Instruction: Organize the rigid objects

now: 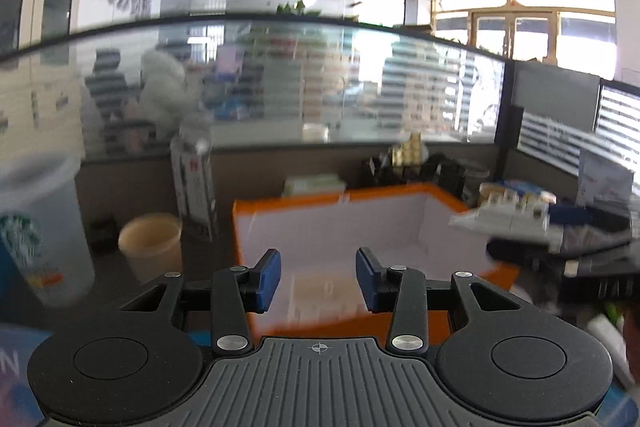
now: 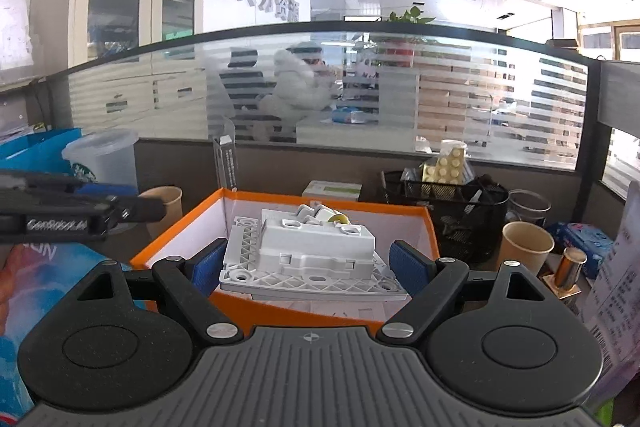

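An orange box with a white inside stands on the desk; it also shows in the right wrist view. My right gripper is shut on a grey-white wall switch module, held level over the box's near edge. In the left wrist view the right gripper with the switch module shows blurred at the right, above the box's right side. My left gripper is open and empty, just before the box's near wall. It shows as a dark bar at the left of the right wrist view.
A paper cup and a clear plastic cup with a green logo stand left of the box. A black mesh basket, another paper cup and a brass piece stand to its right. A frosted glass partition runs behind the desk.
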Demonstrator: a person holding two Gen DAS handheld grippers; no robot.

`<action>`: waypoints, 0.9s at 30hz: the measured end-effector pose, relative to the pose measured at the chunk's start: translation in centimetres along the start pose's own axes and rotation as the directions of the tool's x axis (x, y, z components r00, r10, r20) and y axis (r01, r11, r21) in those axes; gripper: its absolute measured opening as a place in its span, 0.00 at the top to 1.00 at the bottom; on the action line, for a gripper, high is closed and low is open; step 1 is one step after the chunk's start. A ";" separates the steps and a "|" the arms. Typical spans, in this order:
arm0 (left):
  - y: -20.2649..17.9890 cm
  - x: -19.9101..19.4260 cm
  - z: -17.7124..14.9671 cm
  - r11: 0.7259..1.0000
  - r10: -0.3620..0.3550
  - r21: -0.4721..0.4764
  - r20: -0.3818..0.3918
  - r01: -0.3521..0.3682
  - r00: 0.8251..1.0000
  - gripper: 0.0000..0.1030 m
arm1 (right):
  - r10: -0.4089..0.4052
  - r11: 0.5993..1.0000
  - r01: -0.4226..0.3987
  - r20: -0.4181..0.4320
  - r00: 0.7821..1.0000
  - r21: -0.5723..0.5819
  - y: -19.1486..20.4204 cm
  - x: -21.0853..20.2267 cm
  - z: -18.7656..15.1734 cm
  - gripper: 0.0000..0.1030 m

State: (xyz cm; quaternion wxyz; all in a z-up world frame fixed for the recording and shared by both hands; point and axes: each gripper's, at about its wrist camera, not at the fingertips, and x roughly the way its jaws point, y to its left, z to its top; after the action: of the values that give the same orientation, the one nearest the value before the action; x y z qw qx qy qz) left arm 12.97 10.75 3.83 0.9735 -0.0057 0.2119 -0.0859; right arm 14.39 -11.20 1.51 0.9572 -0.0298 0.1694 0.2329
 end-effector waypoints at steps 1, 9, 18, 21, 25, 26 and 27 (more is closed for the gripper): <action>0.5 -0.1 -0.7 1.000 0.006 -0.012 -0.012 -0.006 1.000 0.61 | 0.001 1.000 -0.001 -0.003 1.000 0.002 0.0 0.1 -0.2 0.18; 0.2 -0.1 -7.8 0.999 0.001 0.052 -0.169 0.008 0.986 0.34 | 0.018 1.000 -0.018 -0.007 1.000 0.024 -0.2 0.6 -0.9 0.18; -2.2 2.6 -10.1 0.987 -0.067 0.132 -0.218 0.097 0.974 0.26 | 0.010 0.999 -0.010 -0.012 1.000 0.037 -0.4 0.1 -1.3 0.18; -2.5 3.0 -10.3 0.980 -0.115 0.128 -0.246 0.150 0.962 0.28 | 0.001 0.999 0.000 -0.013 1.000 0.045 -0.7 -0.2 -1.5 0.18; -3.3 2.9 -11.1 0.971 -0.142 0.151 -0.255 0.184 0.957 0.27 | -0.009 0.998 0.009 -0.011 1.000 0.054 -1.1 -0.6 -1.7 0.18; -2.9 3.1 -11.1 0.975 -0.153 0.115 -0.264 0.189 0.952 0.28 | -0.010 0.998 0.010 -0.011 1.000 0.057 -1.1 -0.6 -1.8 0.18; -2.4 3.2 -11.1 0.980 -0.159 0.075 -0.276 0.186 0.948 0.38 | -0.008 0.998 0.008 -0.012 1.000 0.061 -1.1 -0.6 -1.8 0.18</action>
State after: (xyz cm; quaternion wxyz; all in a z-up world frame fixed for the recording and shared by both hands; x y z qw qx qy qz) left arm 10.86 8.08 -7.49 0.9236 0.0362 0.3360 -0.1812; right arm 13.83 -12.72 -0.02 0.9576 -0.0027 0.1817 0.2236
